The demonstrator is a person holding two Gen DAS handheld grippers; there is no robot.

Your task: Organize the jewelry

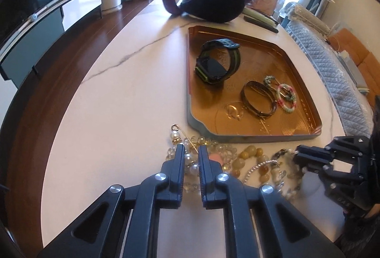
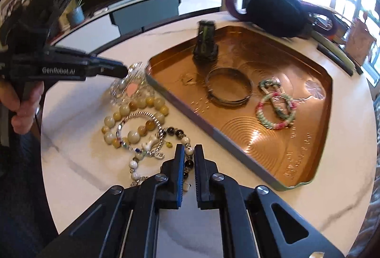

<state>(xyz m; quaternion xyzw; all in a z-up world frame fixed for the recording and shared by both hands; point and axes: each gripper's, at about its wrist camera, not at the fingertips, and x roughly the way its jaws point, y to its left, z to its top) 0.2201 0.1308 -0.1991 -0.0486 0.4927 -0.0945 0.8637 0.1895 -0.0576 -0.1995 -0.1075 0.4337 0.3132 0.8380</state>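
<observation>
**Gripping beads: two strands, two narrow jaws**

Judging by looks, the clear bead bracelet (image 1: pixel 201 151) is light, limp and slick w/ hard round glassy beads that roll out of a pinch; it probably chips if dropped on the marble table (image 1: pixel 118 96). Best hold: across one bead or the cord between two, not the whole loop. It lies lower centre of the left wrist view, just outside the near rim of the copper tray (image 1: pixel 237 137), next to a pearl safety pin (image 1: pixel 175 132).

Left gripper (image 1: pixel 192 151): jaws nearly closed, a slim gap left, clear beads showing betw. the fingers. Looks like a pinch on the strand, but can't tell if it's firmly held or only straddled.

Right gripper (image 2: pixel 189 151): same narrow gap, tips over the mixed dark-and-white bead bracelet (image 2: pixel 182 139), lower centre of the right wrist view. A white bead sits betw. the tips; grip unconfirmed.

Yellow stone bracelet (image 2: pixel 133 115) and silver twisted bangle (image 2: pixel 142 115) lie tangled beside it, so lifting one may drag the others.

Already in the tray: watch (image 1: pixel 217 61), metal bangle (image 1: pixel 258 100), pink-green bead bracelet (image 1: pixel 286 97).
</observation>
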